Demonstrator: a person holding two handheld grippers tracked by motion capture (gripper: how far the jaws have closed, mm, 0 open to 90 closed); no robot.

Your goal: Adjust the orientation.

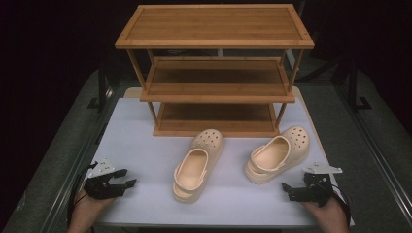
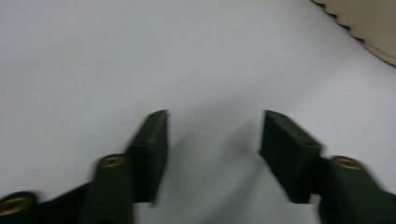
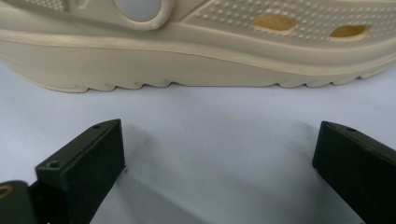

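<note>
Both grippers — left gripper, right gripper — have wide, empty fingers, so grab each shoe by its side.

One overhead camera, two riding low on my grippers.

My high view looks forward and down over the white table toward the wooden rack. My right gripper view sits close to the right clog, sharing it with the high view; my left gripper view skims the tabletop.
</note>
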